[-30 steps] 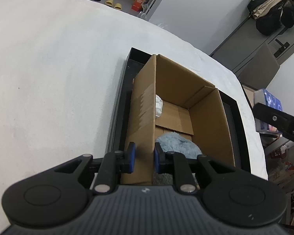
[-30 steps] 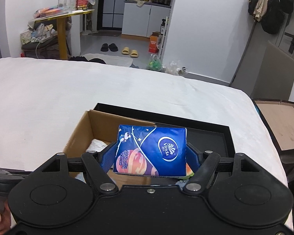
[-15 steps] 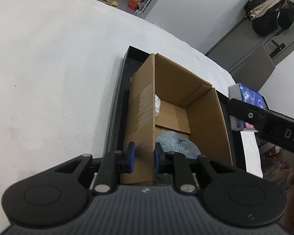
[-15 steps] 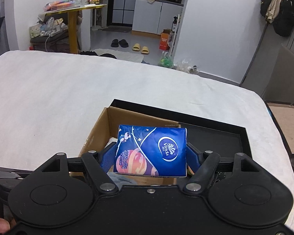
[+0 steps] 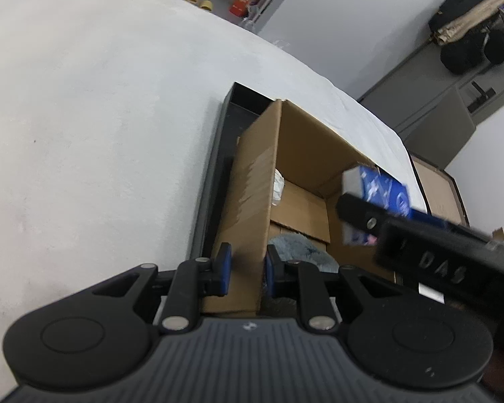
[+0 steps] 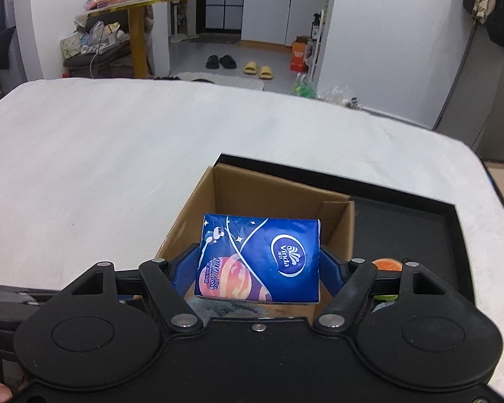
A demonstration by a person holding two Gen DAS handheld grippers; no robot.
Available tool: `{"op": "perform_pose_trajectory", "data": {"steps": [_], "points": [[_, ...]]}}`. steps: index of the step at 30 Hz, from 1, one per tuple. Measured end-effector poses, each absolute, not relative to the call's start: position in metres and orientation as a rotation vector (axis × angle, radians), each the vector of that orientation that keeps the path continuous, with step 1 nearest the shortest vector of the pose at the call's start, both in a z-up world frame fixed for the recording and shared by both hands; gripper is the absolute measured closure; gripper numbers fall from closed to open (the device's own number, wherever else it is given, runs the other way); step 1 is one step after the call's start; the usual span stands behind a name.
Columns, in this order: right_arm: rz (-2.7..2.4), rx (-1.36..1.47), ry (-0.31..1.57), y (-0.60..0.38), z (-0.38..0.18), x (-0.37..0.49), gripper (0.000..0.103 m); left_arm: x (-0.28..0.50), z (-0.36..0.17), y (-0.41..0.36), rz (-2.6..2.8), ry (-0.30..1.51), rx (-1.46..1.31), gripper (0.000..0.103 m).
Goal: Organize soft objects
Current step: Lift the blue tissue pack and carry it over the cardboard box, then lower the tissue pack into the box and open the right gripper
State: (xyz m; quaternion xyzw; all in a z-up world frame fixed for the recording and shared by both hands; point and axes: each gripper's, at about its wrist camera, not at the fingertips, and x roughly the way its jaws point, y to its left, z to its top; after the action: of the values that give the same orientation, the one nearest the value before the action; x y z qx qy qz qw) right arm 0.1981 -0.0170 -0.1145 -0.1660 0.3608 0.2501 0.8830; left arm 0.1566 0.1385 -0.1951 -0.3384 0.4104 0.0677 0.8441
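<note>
**Tissue pack going in, third soft item**

Clamping the cardboard box [image 5: 252, 208] wall with left gripper [image 5: 247, 265] jaws; carrying the blue tissue pack [image 6: 258, 258], pinched in right gripper [image 6: 258, 268] jaws, above the box. Already lying inside the box: grey fluffy item [image 5: 302, 248], white item [image 5: 279, 184] (release pending).

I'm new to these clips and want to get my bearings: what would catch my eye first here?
The bright blue tissue pack stands out first, clamped in the right gripper above the open cardboard box. That box sits in a black tray on a wide white bed, and the left gripper pinches its near wall. A fluffy grey-blue soft item already lies inside.
</note>
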Motion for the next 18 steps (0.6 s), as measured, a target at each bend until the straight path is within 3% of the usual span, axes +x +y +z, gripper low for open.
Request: {"op": "perform_pose_trajectory", "data": {"steps": [13, 18], "points": [[0.529, -0.264, 0.832, -0.017, -0.134, 0.209, 0.031, 0.16, -0.193, 0.137, 0.139, 0.884, -0.683, 0.084], [0.516, -0.22, 0.87, -0.021, -0.141, 0.216, 0.024, 0.162, -0.192, 0.136, 0.143, 0.89, -0.675, 0.084]]}}
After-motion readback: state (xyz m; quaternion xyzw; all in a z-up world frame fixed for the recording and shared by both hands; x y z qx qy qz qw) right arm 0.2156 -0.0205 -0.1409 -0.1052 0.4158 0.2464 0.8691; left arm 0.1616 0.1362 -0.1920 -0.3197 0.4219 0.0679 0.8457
